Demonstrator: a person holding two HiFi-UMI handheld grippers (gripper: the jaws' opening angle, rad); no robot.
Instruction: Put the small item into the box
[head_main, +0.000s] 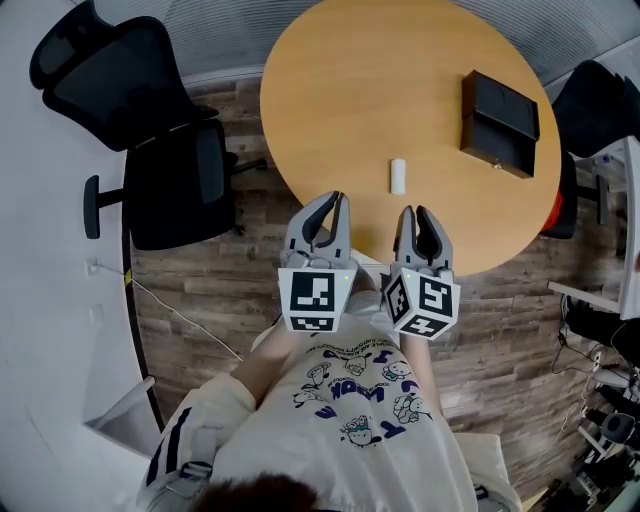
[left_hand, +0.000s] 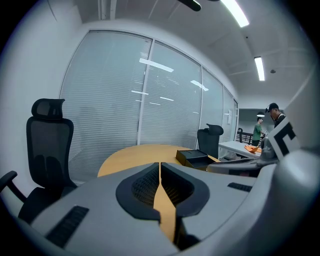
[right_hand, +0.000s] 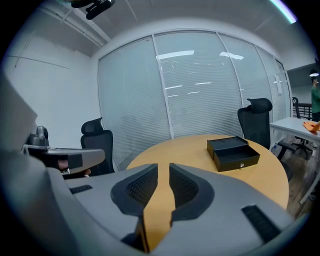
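Observation:
A small white cylinder (head_main: 398, 176) lies on the round wooden table (head_main: 350, 90), near its front edge. The black box (head_main: 498, 122) sits open at the table's far right; it also shows as the box (left_hand: 194, 158) and the box (right_hand: 232, 152) in the gripper views. Both grippers hover side by side over the table's near edge, short of the cylinder. My left gripper (head_main: 333, 205) (left_hand: 160, 165) has its jaws together and holds nothing. My right gripper (head_main: 415, 215) (right_hand: 163, 167) shows a narrow gap between its jaws, with nothing in it. Neither gripper view shows the cylinder.
A black office chair (head_main: 150, 130) stands left of the table and another chair (head_main: 600, 100) at its right. A white desk (head_main: 625, 260) lines the right edge. Two people (left_hand: 265, 127) stand far off in the left gripper view. Glass walls with blinds close the room.

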